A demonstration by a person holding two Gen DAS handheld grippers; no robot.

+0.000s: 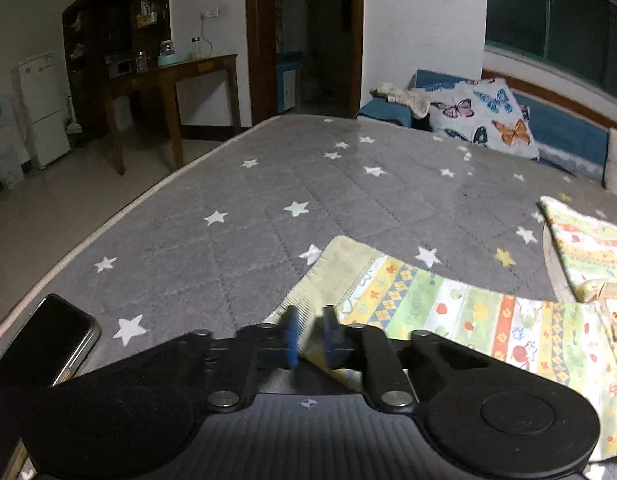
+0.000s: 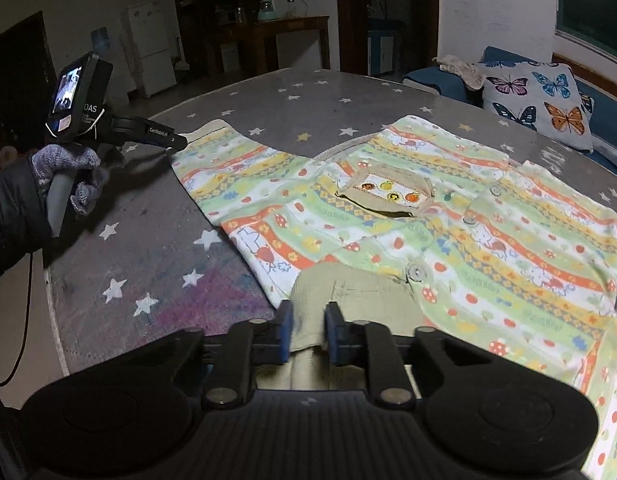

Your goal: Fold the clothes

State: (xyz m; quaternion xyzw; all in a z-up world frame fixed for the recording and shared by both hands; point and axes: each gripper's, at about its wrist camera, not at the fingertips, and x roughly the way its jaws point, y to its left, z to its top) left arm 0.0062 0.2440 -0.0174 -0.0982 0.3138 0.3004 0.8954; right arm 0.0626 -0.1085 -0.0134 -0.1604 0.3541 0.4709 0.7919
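I am working two handheld grippers over a grey star-print bed cover (image 1: 268,184); on it a child's patterned button-front shirt (image 2: 448,232) lies spread flat, front up, in bands of green, yellow, orange and white, with a beige chest pocket (image 2: 388,194).

From the left wrist view, my left gripper (image 1: 308,336) has its blue fingers (image 1: 291,336) pinched on the ribbed cuff of the shirt's sleeve (image 1: 428,304); the fabric passes between them and they are clenched on it. The right wrist view shows that same gripper held in a gloved hand (image 2: 68,176) at the far end of the sleeve.

My right gripper (image 2: 308,334) is at the near edge of the shirt; its fingers (image 2: 285,334) stand on either side of a plain beige section of cloth (image 2: 348,296), and they look closed on it, though the fold of cloth keeps a gap between the pads.

A dark phone (image 1: 48,344) lies on the bed just beside the left gripper; a butterfly-print pillow (image 2: 536,100) sits well apart at the far side.

I judge this to be the opening of the first fold, with both grips only now taken and nothing yet folded; the next move calls for lifting the sleeve and carrying it inward across the chest, keeping both holds firm so the cloth lands flat without dragging the body askew.
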